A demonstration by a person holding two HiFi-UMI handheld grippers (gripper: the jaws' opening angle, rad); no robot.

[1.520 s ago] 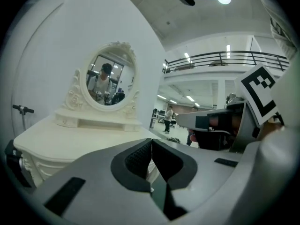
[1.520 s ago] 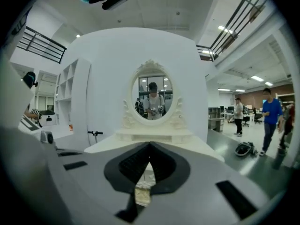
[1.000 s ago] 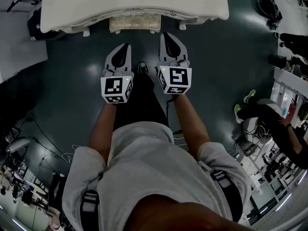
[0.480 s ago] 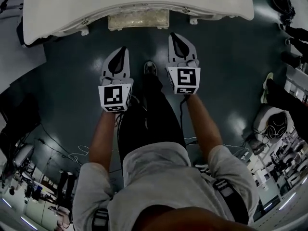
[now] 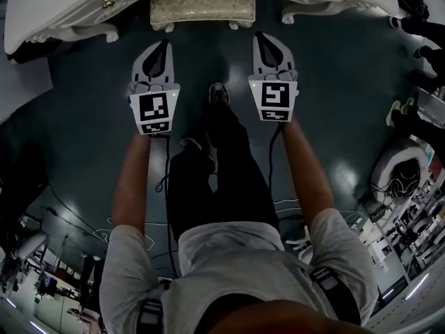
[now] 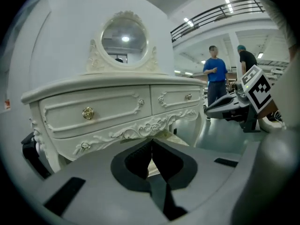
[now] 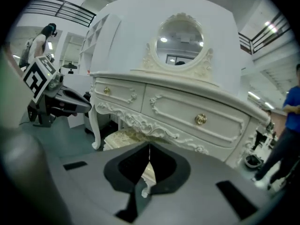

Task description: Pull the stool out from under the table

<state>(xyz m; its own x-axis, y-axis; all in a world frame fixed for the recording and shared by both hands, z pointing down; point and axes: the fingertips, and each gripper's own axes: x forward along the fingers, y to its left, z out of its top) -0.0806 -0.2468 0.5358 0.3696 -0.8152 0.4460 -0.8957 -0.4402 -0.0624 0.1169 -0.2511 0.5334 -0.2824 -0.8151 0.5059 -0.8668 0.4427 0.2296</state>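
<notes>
In the head view, the stool [image 5: 201, 9] sits at the top centre of the frame, tucked partly under the white counter [image 5: 69, 5]. The left tool [image 5: 161, 44] and right tool [image 5: 268, 39] point up the frame toward it, one at each side and short of it.

In the left gripper view, the jaws are clenched together with nothing between them. The counter's carved drawers fill the left half, and a sliver of the stool shows beneath them.

In the right gripper view, the jaws are likewise clenched and empty. The stool's pale seat lies left of centre under the counter, and an oval mirror [image 7: 180, 39] stands at the top.
</notes>
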